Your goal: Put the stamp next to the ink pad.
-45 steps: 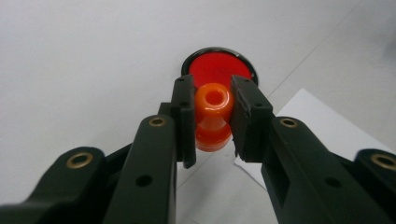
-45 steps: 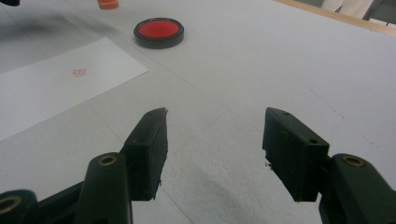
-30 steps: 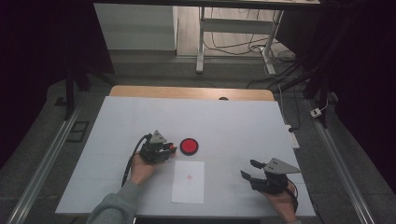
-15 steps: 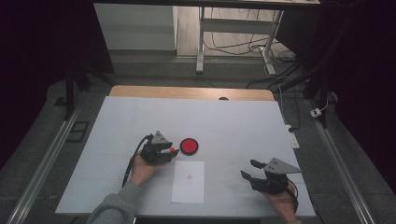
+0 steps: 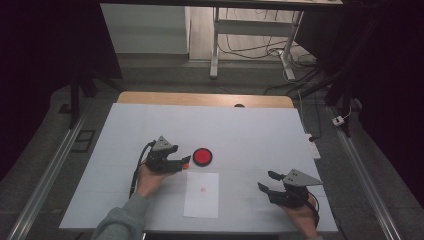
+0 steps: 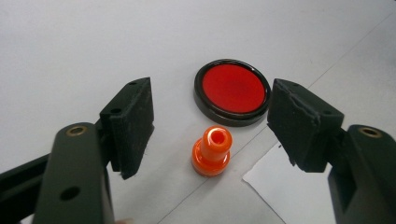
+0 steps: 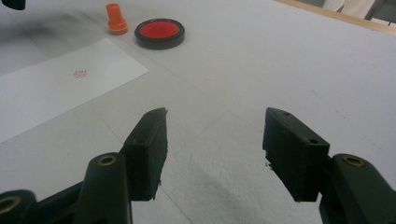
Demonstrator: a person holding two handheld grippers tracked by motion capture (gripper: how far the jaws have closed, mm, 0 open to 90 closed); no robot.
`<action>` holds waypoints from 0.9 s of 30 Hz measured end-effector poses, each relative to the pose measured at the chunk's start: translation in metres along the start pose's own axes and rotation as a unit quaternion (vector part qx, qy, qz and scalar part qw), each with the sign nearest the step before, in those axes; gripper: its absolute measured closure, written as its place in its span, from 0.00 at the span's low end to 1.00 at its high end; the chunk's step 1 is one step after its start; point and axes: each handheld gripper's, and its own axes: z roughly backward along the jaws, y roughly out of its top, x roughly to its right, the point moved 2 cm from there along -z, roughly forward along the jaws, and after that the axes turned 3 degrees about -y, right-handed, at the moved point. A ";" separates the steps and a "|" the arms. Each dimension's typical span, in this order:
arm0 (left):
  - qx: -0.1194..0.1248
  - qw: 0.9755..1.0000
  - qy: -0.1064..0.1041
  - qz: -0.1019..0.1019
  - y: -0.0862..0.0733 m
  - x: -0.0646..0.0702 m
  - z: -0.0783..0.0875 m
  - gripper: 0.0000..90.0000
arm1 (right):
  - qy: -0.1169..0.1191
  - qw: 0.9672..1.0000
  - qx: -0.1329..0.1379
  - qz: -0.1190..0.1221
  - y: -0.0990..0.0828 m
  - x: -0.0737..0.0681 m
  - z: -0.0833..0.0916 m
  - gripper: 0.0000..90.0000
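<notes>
White and flat, the table [image 5: 240,130] fills the middle of the high view, with a dark floor, a strip of wood along its far edge and the legs of a desk [image 5: 215,45] behind it.

At the left, the left gripper [image 5: 176,163] lies low over the table in the person's hand, pointing toward the middle. Its jaws have just been opening, and the left gripper view shows what the high view only hints at as an orange speck: a small orange stamp [image 6: 212,150] stands upright on the table between the two black pads, free of both, released. Just beyond the stamp in that view sits a round red ink pad [image 6: 232,91] in a black rim, close to it but apart.

Next comes a white sheet of paper [image 5: 202,194], just near side of the ink pad in the high view. The right gripper view reveals a faint red print [image 7: 80,73] on it, which reads from above only as a small dot.

At the right, the right gripper [image 5: 267,181] hovers well apart from the paper, its jaws spread wide over bare table with nothing between them.
</notes>
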 end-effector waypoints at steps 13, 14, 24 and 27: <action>-0.002 1.000 -0.028 -0.003 -0.006 0.007 0.029 0.32 | 0.021 1.000 0.005 0.003 0.000 0.001 -0.004 0.44; -0.001 1.000 -0.030 -0.006 -0.007 0.008 0.031 0.32 | 0.020 1.000 0.006 0.003 0.001 0.001 -0.003 0.44; -0.001 0.999 -0.029 -0.021 -0.029 0.013 0.056 0.31 | 0.017 1.000 0.008 0.001 0.001 0.000 -0.001 0.44; -0.001 1.000 -0.024 -0.019 -0.038 0.011 0.065 0.31 | 0.018 1.000 0.006 0.001 0.000 0.000 -0.002 0.44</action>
